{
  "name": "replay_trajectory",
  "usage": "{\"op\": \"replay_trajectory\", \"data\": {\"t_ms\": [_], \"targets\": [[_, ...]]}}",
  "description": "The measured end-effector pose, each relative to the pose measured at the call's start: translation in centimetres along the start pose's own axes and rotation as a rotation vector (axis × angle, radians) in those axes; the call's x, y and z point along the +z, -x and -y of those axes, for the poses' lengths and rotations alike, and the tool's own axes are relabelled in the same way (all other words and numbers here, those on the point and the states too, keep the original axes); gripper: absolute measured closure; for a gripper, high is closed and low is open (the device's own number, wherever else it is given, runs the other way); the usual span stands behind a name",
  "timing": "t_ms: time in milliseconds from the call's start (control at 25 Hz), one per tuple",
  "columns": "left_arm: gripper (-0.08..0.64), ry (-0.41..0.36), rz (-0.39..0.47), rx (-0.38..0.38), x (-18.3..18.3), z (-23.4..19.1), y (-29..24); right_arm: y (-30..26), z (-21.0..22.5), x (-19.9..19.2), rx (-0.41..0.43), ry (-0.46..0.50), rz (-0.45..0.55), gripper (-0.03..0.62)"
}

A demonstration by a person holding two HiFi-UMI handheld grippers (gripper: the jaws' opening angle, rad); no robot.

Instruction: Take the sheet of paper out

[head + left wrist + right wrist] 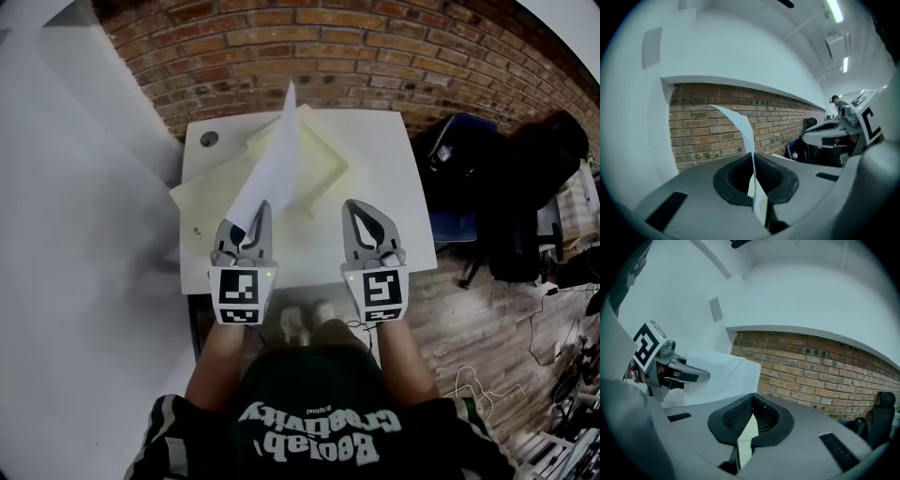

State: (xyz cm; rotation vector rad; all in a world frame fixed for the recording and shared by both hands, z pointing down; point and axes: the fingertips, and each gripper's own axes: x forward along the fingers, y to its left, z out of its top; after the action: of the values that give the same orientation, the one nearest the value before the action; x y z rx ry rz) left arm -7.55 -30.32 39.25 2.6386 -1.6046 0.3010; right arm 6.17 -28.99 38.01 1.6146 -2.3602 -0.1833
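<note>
- Closest to me, the left gripper has its fingers clamped tight on the lower edge of the sheet of paper. In the left gripper view the sheet runs edge-on straight through the pinch and curls up above it.
- Beside it, the right gripper has its fingertips touching with nothing caught between them. Its own view shows only a cream sliver through the gap behind the tips.
- The sheet is clear of the table, held up on a slant over the left half. From my head view its top corner stands out against the wall.
- The sheet's bottom corner disappears behind the left jaws, so I can't see how much of it is gripped.
- Under and behind the sheet a cream flat piece lies on the table. The paper covers part of it, and I can't tell whether it is a folder or a tray.
- Farthest off are the brick wall along the table's back edge and a dark chair just right of the table.
</note>
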Motion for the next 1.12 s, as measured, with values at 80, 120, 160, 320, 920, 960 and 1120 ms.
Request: {"op": "replay_trajectory", "data": {"t_ms": [80,120,160,320,920,960,1120], "targets": [[0.560,-0.005,0.005,-0.006,0.2,1.0,0.5,1.1,0.3,-0.1,-0.009,-0.002,0.003,0.598],[0.560,-0.006,0.008,-0.008,0.3,1.5,0.7,1.6,0.5,-0.1,-0.012,-0.002,0.006,0.598],[0.560,-0.007,0.011,-0.008,0.5,2.0,1.0,2.2,0.7,0.0,-0.014,-0.004,0.012,0.598],[0.560,-0.018,0.020,0.001,1.3,4.3,2.4,4.8,1.5,0.2,-0.006,-0.007,0.038,0.598],[0.560,-0.015,0.037,0.113,2.8,15.1,11.1,18.2,3.6,-1.1,0.092,-0.033,0.107,0.598],[0.560,-0.013,0.040,0.113,2.9,15.8,11.6,18.9,3.7,-1.1,0.097,-0.035,0.113,0.598],[0.560,-0.017,0.059,0.120,3.5,18.2,13.4,21.6,3.8,-1.3,0.105,-0.046,0.130,0.598]]}}
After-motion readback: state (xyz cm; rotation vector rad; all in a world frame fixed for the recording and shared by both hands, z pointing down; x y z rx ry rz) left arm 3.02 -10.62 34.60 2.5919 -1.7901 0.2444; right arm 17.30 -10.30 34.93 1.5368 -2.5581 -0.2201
